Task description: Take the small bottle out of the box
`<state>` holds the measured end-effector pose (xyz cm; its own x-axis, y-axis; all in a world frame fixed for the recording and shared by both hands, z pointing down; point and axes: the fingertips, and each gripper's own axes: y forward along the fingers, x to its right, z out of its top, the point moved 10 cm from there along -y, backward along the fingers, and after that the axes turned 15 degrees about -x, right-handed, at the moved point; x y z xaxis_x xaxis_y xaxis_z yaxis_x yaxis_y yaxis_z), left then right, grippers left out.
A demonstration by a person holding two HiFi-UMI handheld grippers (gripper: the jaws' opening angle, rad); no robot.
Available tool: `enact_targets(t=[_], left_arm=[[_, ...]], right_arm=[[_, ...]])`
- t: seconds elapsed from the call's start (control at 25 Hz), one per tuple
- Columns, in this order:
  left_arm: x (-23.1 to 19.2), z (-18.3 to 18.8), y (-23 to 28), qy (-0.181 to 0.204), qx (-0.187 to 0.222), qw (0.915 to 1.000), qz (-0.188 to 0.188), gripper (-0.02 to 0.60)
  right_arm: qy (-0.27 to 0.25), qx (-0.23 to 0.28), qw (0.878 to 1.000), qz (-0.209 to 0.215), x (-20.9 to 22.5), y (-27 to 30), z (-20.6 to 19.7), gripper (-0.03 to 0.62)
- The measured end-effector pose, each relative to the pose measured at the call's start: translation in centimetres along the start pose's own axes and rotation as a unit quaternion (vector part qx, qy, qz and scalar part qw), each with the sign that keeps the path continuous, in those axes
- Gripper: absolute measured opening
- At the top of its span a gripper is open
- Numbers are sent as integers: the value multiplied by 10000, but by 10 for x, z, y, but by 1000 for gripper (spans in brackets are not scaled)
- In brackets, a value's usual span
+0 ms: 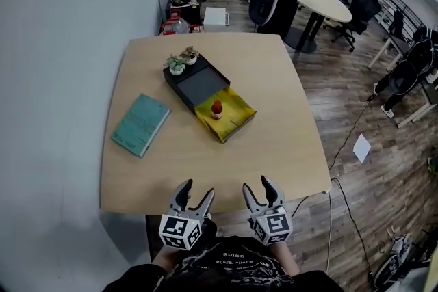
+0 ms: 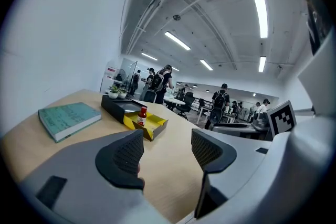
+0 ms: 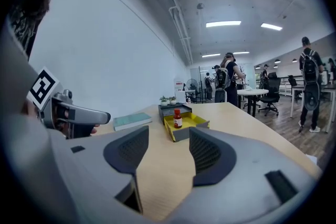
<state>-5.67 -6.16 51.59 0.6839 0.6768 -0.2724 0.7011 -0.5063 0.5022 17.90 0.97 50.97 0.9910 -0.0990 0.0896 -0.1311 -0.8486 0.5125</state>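
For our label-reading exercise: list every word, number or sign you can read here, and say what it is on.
Nothing reads as words.
Cover of the teal book: print too small.
Label of the small bottle: too small.
Cubes of the left gripper and right gripper: square markers, no lettering.
Front of the shirt: print too blurred.

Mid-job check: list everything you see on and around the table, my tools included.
small bottle: one, red cap, standing in the yellow drawer
yellow drawer: one, yellow, pulled out at the black box's near end
black box: one, black, table centre
potted plants: two, green, on the black box's far end
book: one, teal, flat, left of the box
table: one, light wood, under all these
round table: one, white, background right
left tool: one, grey, open, empty, near table edge
right tool: one, grey, open, empty, beside it
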Motion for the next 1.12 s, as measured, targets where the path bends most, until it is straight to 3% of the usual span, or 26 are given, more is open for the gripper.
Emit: enact_targets(t=[0.16, 0.56, 0.92, 1.12], left_arm=[[-27, 13, 14, 37, 13, 10000, -5, 293], [-64, 33, 35, 9, 21, 10000, -1, 293], [-69, 43, 45, -218, 21, 9993, 298, 293], [-75, 45, 52, -315, -57, 9984, 459, 293]], right_arm=[[-13, 46, 9998, -213, -3, 26, 13, 252], [-55, 134, 9998, -165, -8, 74, 44, 252], [-147, 203, 9996, 129, 11, 98, 81, 252], [-492, 268, 9978, 347, 20, 122, 108, 252]])
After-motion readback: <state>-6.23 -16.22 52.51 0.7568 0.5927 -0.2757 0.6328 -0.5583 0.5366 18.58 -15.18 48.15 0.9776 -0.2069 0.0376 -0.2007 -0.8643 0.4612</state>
